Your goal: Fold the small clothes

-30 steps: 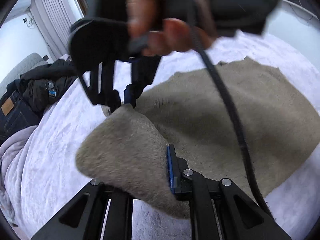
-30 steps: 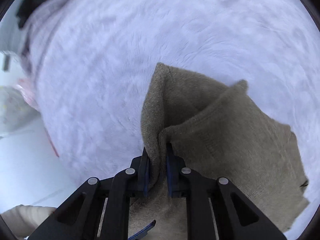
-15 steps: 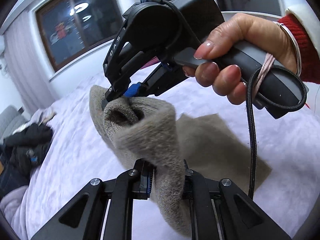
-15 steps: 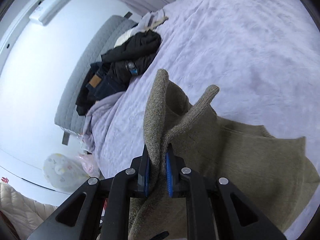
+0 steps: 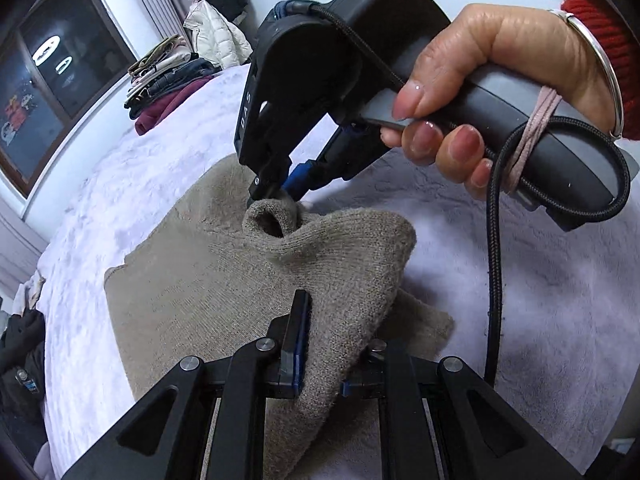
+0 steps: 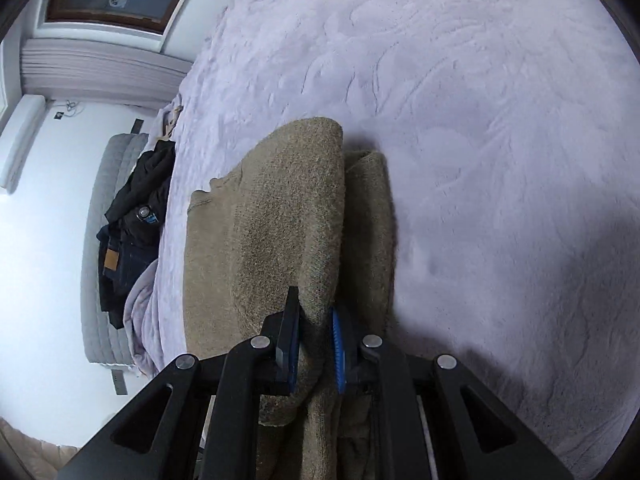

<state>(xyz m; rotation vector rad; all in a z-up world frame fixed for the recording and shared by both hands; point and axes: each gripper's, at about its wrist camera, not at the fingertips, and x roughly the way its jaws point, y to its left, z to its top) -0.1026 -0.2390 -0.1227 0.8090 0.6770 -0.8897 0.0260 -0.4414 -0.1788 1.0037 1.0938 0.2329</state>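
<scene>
Tan knitted wool, a small soft garment (image 5: 208,300), lies on the pale lilac plush bedspread (image 5: 540,300). We pinch one edge in the left gripper (image 5: 320,356) and another in the right gripper (image 6: 314,350), both clamped on cloth, so the raised flap can be doubled over evenly.

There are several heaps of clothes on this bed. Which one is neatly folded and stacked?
The stack of folded clothes at the bed's far edge, below the window, its layers flat. The dark pile by the headboard lies crumpled, and both grippers hold the beige garment mid-fold.
</scene>
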